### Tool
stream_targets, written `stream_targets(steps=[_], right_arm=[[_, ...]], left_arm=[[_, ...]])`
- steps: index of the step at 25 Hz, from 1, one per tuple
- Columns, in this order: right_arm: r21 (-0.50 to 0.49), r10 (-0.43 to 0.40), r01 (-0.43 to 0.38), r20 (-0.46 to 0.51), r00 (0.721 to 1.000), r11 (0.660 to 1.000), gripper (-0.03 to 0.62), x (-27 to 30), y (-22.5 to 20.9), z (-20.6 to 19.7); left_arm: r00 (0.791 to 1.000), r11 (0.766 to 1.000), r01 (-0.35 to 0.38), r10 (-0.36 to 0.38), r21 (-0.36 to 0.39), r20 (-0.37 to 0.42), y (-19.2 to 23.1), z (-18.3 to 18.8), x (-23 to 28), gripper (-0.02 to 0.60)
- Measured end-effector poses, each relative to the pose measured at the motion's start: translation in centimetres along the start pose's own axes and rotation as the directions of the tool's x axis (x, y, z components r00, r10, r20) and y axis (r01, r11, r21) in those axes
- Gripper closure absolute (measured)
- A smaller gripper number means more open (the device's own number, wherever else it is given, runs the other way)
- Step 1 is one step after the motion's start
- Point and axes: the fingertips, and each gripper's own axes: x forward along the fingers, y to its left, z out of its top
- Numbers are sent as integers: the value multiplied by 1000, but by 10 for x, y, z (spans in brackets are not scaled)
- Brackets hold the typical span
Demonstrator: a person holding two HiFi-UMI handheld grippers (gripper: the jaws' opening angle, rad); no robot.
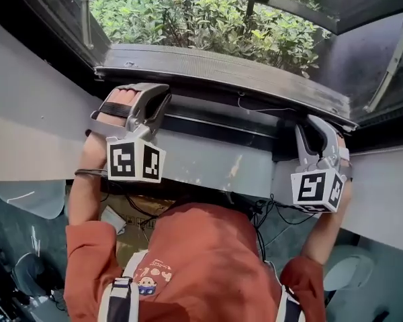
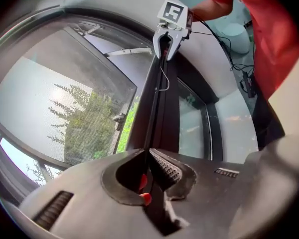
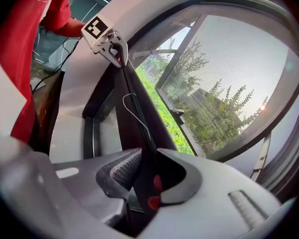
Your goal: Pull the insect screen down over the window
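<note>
The insect screen's dark pull bar [image 1: 221, 121] runs across the window opening, with grey mesh [image 1: 215, 69] stretched behind it. My left gripper [image 1: 156, 100] is shut on the bar's left part. My right gripper [image 1: 307, 125] is shut on its right part. In the left gripper view the bar [image 2: 157, 98] passes between my shut jaws [image 2: 148, 156] and reaches the right gripper [image 2: 170, 21]. In the right gripper view the bar [image 3: 132, 98] leaves my jaws [image 3: 147, 158] toward the left gripper [image 3: 108, 38]. A thin white cord [image 3: 133, 111] hangs along it.
Green shrubs [image 1: 208, 19] show outside beyond the mesh. A window sash stands open with a metal stay arm [image 1: 391, 62] at the right. The white wall [image 1: 27, 119] flanks the frame. Cables [image 1: 269, 213] and pale seats [image 1: 27, 196] lie below.
</note>
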Motion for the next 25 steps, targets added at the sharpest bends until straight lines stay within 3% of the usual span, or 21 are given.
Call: stream_targets(steps=[4,7,13,19,25], right_arm=[[92,-6,2,52,999,996,493,-18,7,5],[163,-21,6,91,996,987,493,-28,11,9],[314,-68,19,144,987,949,493,-41,23,2],[422,-102,-19,262,960,906,494,-44,44,11],[573,-229,-20,359,905,819,494,-46,56,29]], left_arm=[[997,992,-27,35,-125,64,-8,5,-14,549],[987,959,-47,87,-281,133,-15,11,-22,551],[962,833,-7,157,-553,224,-41,23,-30,551],[949,728,29,195,-685,248,-60,40,-37,550],[925,612,-2,303,-791,231,-62,49,-44,551]])
